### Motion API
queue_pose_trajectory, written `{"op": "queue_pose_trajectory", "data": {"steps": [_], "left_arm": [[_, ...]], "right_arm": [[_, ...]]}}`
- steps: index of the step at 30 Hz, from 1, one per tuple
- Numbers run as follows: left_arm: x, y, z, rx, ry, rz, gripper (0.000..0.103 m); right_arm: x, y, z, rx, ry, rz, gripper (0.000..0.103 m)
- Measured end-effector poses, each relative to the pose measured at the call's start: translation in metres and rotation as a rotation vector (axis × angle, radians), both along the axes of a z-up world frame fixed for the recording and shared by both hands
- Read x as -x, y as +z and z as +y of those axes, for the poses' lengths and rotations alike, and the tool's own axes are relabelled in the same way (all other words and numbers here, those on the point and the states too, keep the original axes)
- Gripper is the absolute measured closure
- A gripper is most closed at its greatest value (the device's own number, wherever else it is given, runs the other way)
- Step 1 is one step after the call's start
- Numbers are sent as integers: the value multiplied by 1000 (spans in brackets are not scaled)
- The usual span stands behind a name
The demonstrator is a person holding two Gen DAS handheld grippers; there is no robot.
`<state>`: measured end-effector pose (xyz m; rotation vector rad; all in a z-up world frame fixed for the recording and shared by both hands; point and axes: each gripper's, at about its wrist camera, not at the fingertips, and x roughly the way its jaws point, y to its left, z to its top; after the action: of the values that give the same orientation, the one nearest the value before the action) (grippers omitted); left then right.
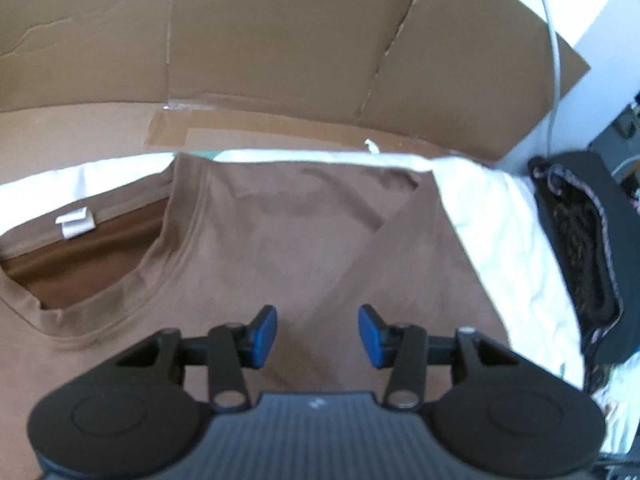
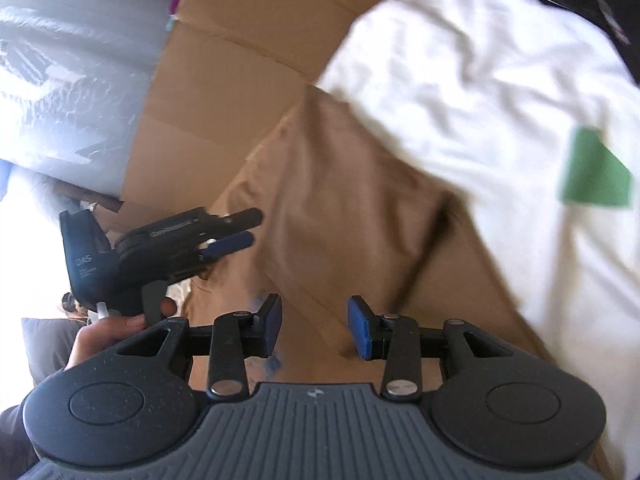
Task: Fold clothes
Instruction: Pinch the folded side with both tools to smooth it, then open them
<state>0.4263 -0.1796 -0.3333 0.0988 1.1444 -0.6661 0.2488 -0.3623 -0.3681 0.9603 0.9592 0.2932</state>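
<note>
Left wrist view, from left: I see the brown T-shirt (image 1: 288, 240) lying flat on a white sheet (image 1: 492, 216), its ribbed neckline (image 1: 120, 292) open at the left with a white label (image 1: 76, 222) sewn inside the collar. The knit is smooth and matte; one sleeve is folded diagonally across the chest, leaving a straight crease. My left gripper (image 1: 318, 330) hangs over the shirt's middle with its blue-padded fingers spread wide and nothing between them; I cannot tell whether they touch the cloth. Flattened cardboard (image 1: 280, 40) stands behind the sheet, and a dark patterned bag (image 1: 576, 248) sits off the right edge.

Right wrist view, from left: grey bubble wrap (image 2: 72, 80) leans on cardboard (image 2: 248, 40). My left hand (image 2: 108, 332) grips the left gripper, seen side-on, its fingers pointing at the shirt's edge. My right gripper (image 2: 315, 330) hovers above the folded brown cloth (image 2: 360, 220), fingers parted and empty. Blue smudges mark the fabric near its left pad. A green patch (image 2: 596, 168) lies on the rumpled sheet at right.
</note>
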Motion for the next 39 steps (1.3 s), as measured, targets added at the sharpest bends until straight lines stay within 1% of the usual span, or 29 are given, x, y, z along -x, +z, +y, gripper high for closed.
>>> {"op": "queue_pose_trajectory", "data": {"steps": [3,5,6,9,12,14,17,19,22,23,24,25,27,33,36,39], "left_arm": [[1,-8,3,-27,-21,8,57],[3,-11,6,-29,-43,14,60],[4,-12,7,-29,-57,12,62],[6,-14,12,-24,-85,10,62],[7,-14,14,-22,-96,-3,63],[6,-13,15,-25,-98,-17,63],[3,-12,20,-2,-88,-10,63],[3,-14,21,0,-96,-6,63],[4,-17,21,-6,-93,-3,70],[3,-18,21,-3,-89,-1,86],[3,-18,20,-1,-89,5,100],[3,-18,20,-4,-92,6,100],[4,-15,18,-7,-107,-13,101],[-5,-1,22,17,-98,-32,101],[-8,1,21,-2,-100,-39,101],[-9,-6,19,-42,-105,-29,101]], "right_arm": [[4,-10,2,-13,6,23,64],[3,-16,8,-24,17,38,70],[3,-17,11,-24,25,44,75],[2,-22,16,-19,32,61,75],[2,-26,16,-30,6,89,74],[3,-32,12,-67,-29,110,71],[3,-43,7,-144,-87,160,71],[3,-49,7,-178,-117,181,70],[2,-54,11,-205,-145,193,71],[2,-55,12,-203,-146,194,71],[1,-55,13,-197,-144,190,79],[1,-55,14,-194,-139,190,93],[1,-56,15,-189,-134,195,100],[5,-52,17,-196,-112,170,102],[2,-49,25,-200,-95,158,102],[-2,-49,32,-178,-83,159,102]]}}
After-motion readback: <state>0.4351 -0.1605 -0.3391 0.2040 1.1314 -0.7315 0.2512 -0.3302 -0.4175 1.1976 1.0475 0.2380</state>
